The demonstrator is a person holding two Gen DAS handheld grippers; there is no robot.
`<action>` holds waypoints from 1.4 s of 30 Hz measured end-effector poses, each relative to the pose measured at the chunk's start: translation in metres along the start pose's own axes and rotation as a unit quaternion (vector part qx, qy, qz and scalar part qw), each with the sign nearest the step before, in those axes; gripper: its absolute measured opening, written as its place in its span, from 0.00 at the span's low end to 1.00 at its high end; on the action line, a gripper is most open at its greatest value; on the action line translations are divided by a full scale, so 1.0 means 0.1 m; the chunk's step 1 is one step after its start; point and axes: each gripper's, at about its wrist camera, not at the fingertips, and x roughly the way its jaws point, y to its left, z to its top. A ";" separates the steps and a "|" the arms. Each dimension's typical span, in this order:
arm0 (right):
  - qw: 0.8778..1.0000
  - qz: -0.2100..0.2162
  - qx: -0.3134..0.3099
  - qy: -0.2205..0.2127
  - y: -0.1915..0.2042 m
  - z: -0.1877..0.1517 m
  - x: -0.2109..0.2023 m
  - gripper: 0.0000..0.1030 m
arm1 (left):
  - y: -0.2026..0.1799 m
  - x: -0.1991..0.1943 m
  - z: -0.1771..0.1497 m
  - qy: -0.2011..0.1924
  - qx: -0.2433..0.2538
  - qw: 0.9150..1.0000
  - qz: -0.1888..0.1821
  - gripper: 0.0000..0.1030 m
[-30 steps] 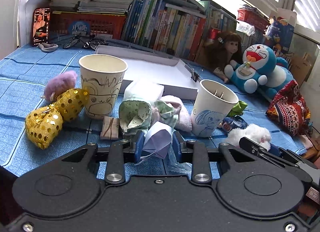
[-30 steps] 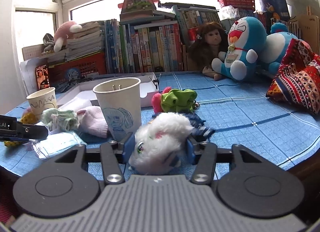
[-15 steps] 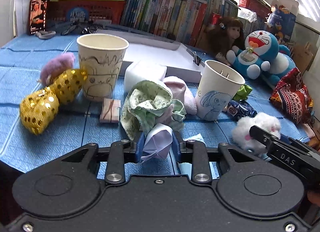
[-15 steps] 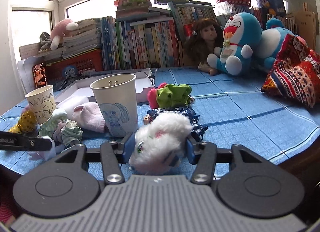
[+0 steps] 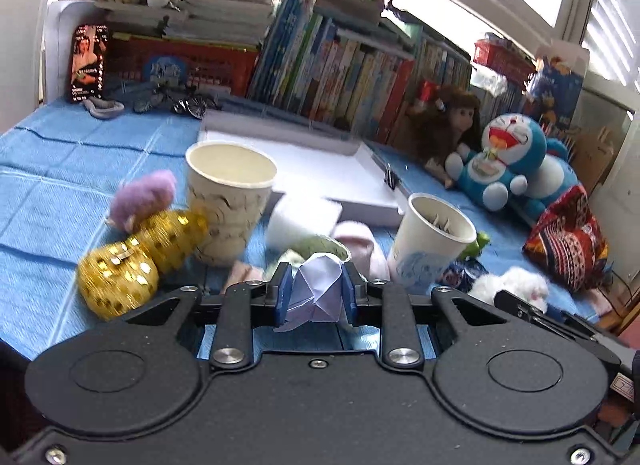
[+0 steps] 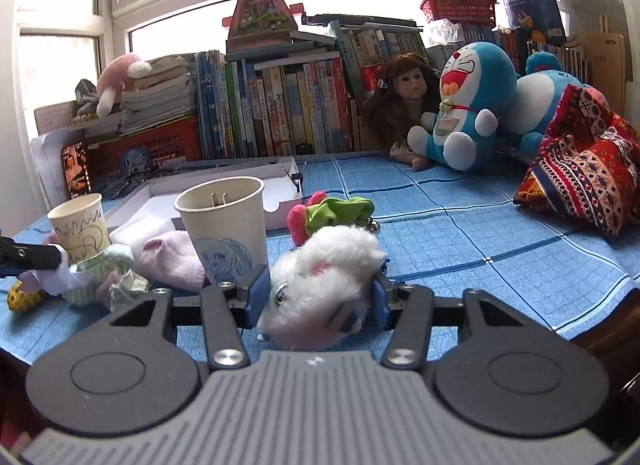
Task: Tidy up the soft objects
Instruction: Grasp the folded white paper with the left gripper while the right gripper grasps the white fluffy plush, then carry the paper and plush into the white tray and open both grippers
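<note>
Bench (image 6: pixel 480 233), blue cloth, books along far edge. White tray (image 5: pixel 320 169) mid-bench toward the far edge; contents not visible. Two paper cups in front of it: left cup (image 5: pixel 230 201) interior looks bare, right cup (image 5: pixel 434 241) contents unclear. Socks (image 6: pixel 168 261) piled between the cups. Right hand-held gripper (image 6: pixel 316 297) clenched on white plush (image 6: pixel 324 277) near front edge. Left hand-held gripper (image 5: pixel 316 291) clenched tight on folded white cloth (image 5: pixel 318 285), above sock pile.

Gold sequin pouch (image 5: pixel 132 265) motion-blurred; patterned cushion (image 6: pixel 592 181) edge-cropped
</note>
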 end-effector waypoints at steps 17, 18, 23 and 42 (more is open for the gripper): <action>1.000 -0.019 0.010 0.002 -0.07 0.02 -0.01 0.54 | 0.19 0.11 -0.16 0.083 -0.013 0.996 -0.032 0.24; 1.000 -0.019 0.009 0.002 -0.06 0.03 -0.01 0.54 | 0.18 0.10 -0.18 0.085 -0.011 0.996 -0.034 0.24; 1.000 -0.017 0.013 -0.003 -0.07 0.08 -0.03 0.54 | 0.15 -0.03 -0.11 0.073 -0.006 0.996 -0.052 0.24; 0.996 0.083 0.032 -0.028 -0.16 1.33 0.35 0.55 | 0.04 0.21 1.44 0.018 0.017 0.998 -0.062 0.24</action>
